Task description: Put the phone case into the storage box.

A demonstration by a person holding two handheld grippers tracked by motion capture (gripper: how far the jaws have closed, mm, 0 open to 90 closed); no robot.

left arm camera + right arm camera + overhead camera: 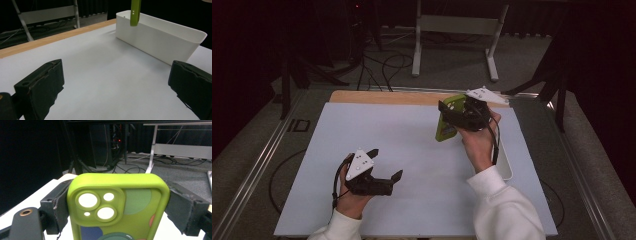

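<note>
Your right gripper (451, 116) is clamped on a lime-green, rounded-corner phone case (447, 122) of soft-looking matte material; in the right gripper view the case (117, 205) sits squarely between the two black jaws, whose worn, frayed pads (178, 207) press against its two long edges, and you can see its raised camera block with round white cut-outs and muted green, blue and orange circles printed on its back. In the high view you hold that case upright and lifted off the surface, over the far right part of the smooth white table sheet (412, 150), close to the light wooden strip (382, 97) along the far edge. In the left gripper view the case (135, 12) hangs edge-on above the near rim of a long white plastic bin (160, 40) with smooth, rounded walls, which stands on the right side of the sheet; in the high view your right hand (479, 145) and white sleeve (504, 205) cover most of the bin. Your left gripper (384, 167) rests low at the near left of the sheet, its jaws spread wide apart with nothing between them, pointing right toward the bin; its chunky black pads (42, 87) show rough, chipped edges.
</note>
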